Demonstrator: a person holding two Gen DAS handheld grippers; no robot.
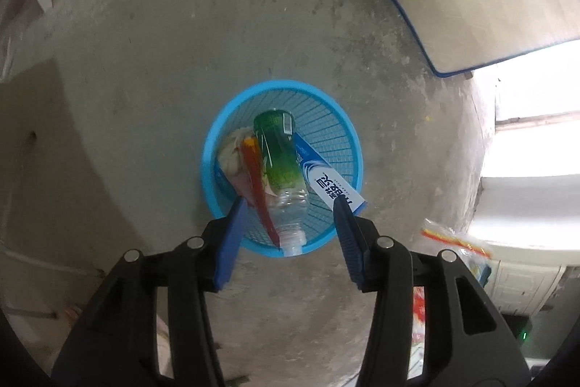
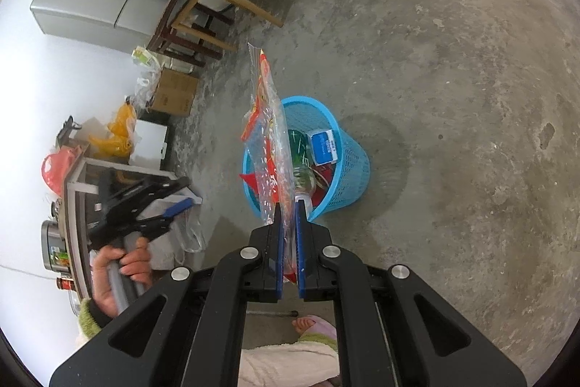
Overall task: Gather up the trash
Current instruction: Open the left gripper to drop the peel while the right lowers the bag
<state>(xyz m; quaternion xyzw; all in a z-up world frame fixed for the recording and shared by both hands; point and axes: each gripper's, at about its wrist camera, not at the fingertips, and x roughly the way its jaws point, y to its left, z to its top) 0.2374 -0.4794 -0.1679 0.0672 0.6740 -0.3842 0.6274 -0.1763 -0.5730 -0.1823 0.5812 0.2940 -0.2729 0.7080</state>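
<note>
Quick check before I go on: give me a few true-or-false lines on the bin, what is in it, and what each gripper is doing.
1. The blue basket stands on the concrete floor. True.
2. The plastic bottle lies on the floor beside the basket. False: it is inside the basket.
3. The right gripper is shut on a clear snack bag. True.
4. The left gripper grips the bottle. False: its jaws stand apart, holding nothing.
5. The toothpaste box is red. False: it is blue and white.
</note>
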